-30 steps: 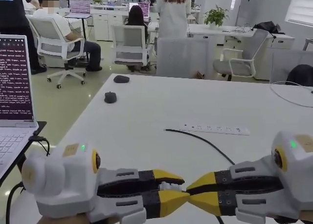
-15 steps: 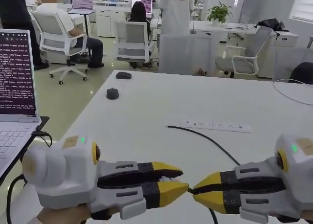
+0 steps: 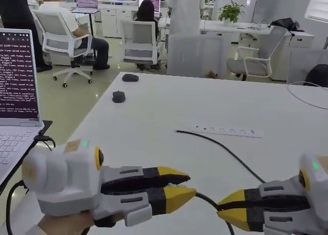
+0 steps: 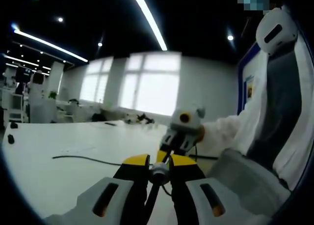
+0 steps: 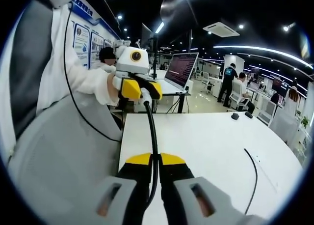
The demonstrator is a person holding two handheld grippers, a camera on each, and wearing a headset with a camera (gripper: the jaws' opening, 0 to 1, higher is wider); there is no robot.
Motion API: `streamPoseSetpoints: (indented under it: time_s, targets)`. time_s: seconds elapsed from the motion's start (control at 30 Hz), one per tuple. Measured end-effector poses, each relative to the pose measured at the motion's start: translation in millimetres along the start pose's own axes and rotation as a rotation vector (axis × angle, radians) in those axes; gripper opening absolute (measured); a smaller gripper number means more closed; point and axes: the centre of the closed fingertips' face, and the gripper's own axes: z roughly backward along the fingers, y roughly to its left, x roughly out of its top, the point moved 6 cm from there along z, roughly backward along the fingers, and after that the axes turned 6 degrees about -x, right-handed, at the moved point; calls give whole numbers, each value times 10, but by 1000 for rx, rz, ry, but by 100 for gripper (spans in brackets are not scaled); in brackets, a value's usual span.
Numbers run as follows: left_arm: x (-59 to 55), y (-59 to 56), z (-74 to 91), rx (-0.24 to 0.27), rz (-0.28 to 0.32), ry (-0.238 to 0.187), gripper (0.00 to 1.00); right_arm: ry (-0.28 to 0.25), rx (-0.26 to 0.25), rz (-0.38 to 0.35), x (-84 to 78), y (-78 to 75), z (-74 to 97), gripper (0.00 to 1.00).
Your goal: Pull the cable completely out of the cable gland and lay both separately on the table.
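A broad white table runs into an open office of desks, office chairs, seated and standing people, and a potted plant at the far right. On the table I count two mice, one nearer and one farther, and one power strip right of the middle. One open laptop sits on a stand at the left edge.

There is one black cable and one grey cable gland. My left gripper, near left, is clenched on the gland. My right gripper, near right, is clamped on the cable. A short stretch of cable spans the gap between the two tips, above the near edge of the table. The rest trails across the surface to an end just left of the power strip.
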Motion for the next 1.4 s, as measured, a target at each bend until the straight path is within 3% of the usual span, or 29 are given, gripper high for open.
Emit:
streamPoseSetpoints:
  time_s: [0.3, 0.53, 0.67, 0.77, 0.93, 1.07, 1.3, 1.4]
  targets:
    - [7, -6, 9, -1, 6, -4, 17, 19, -31, 13, -6, -29, 42, 3]
    - [-1, 28, 29, 23, -1, -3, 17, -4, -67, 16, 68, -123, 121, 3]
    - [-60, 3, 1, 14, -85, 67, 17, -4, -85, 23, 101, -140, 149, 3]
    - [-93, -1, -15, 24, -111, 91, 17, -9, -93, 24, 116, -144, 180, 3]
    - [-148, 6, -14, 23, -140, 136, 17, -22, -104, 20, 123, -148, 218, 3]
    - [-181, 13, -4, 26, -104, 172, 17, -24, -102, 20, 124, -149, 226, 3]
    - [-84, -5, 9, 22, -53, 117, 16, -16, -90, 3, 117, -138, 198, 4]
    - [-54, -15, 6, 19, -70, 99, 16, -31, -91, 29, 194, -115, 170, 13]
